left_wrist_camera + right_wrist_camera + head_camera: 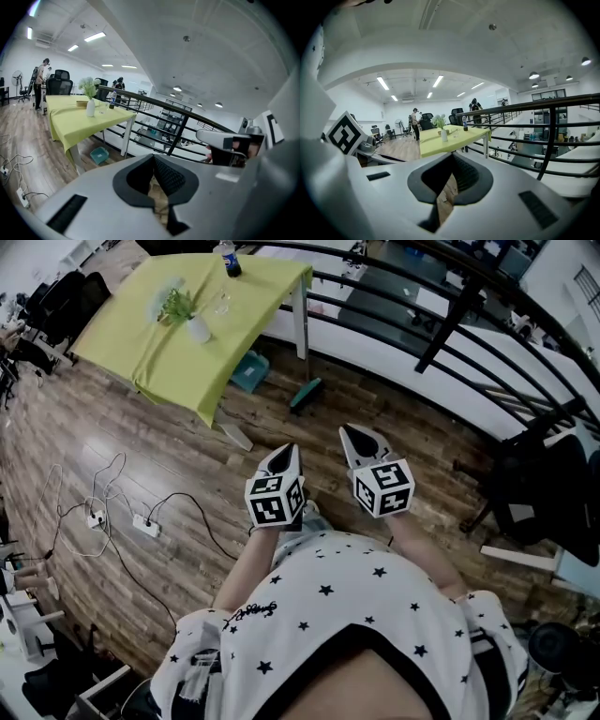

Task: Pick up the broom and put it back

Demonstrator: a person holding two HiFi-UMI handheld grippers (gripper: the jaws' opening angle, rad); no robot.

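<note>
While the broom [306, 395] lies on the floor beyond our fingertips, both grippers are empty.
Its green head sits straight ahead, between left gripper [288, 450] and right gripper [357, 433], neither clearly nearer; its handle we cannot trace. Both pairs of fingers are pressed together. We read no writing.

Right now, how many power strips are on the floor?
2. The left power strip lies on the floor among looped cables. The right power strip lies just beside it. More may be hidden under the table.
</note>
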